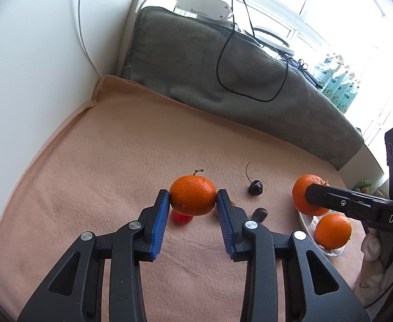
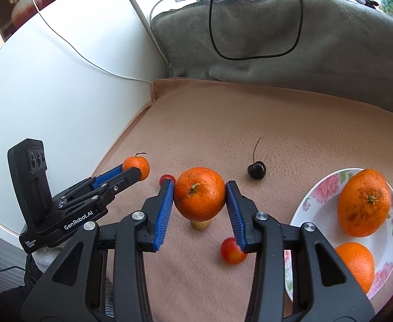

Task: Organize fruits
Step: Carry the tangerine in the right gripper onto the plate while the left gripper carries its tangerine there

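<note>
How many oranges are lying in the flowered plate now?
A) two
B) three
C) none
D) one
A: the right wrist view shows two oranges in the flowered plate, while each tool holds another one above the cloth.

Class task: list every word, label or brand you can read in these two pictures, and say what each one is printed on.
"GenRobot.AI": on the left gripper body.
"Data Acquisition System": small print lower on the same body.
"DAS": on the right gripper body.
Green packages by the window: print too blurred to read.
</note>
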Tool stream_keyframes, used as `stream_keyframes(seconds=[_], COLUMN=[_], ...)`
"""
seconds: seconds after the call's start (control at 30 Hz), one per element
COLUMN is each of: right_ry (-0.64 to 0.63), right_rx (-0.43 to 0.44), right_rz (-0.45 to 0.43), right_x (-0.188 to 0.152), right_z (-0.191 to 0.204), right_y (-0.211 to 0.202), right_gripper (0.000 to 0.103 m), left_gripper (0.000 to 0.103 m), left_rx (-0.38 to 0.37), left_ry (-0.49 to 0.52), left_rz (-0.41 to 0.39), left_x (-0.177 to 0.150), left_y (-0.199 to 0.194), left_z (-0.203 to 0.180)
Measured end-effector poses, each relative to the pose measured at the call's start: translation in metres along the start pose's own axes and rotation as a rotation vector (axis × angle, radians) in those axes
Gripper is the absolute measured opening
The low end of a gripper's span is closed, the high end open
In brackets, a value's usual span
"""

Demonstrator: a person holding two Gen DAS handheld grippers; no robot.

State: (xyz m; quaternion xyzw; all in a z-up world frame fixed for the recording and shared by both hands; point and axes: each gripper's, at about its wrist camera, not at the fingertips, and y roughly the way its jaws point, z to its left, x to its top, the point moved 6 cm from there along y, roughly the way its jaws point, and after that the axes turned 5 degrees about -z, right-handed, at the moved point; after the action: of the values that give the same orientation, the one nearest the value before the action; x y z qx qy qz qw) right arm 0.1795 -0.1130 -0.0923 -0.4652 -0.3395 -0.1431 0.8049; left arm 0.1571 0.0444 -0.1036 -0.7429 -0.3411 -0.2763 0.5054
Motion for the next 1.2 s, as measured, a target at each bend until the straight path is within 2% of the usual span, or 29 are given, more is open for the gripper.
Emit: stream_keyframes(seconds=[0.23,0.77,0.93,1.2], right_ry=[0.027,0.151,0.184,0.228], right_rx=[-0.034,-0.163,-0.200,-0.218], right_rz=[-0.032,-0.109,-0.117,-0.098], right_x=[-0.011,-0.040,-0.050,-0.065], right_z=[-0.026,-0.112,-0.138,-0.165], right_y=[-0.032,-0.108,-0.123,-0.124], right_gripper=[0.042,0.042,0.042,0.042], left_gripper=[0.035,0.035,0.035,0.035], left_rx=[-0.053,-0.199,-0.226,-0.236], left_ry=[0.031,0.109,0.133,0.167], left_rz=[-0.004,0.061,0.089,0.120], left_x=[-0.001,-0.024,-0.034,-0.046], left_y=[-0.002,0.019,0.026,0.038], left_z=[-0.034,-0.119,-0.143,-0.170])
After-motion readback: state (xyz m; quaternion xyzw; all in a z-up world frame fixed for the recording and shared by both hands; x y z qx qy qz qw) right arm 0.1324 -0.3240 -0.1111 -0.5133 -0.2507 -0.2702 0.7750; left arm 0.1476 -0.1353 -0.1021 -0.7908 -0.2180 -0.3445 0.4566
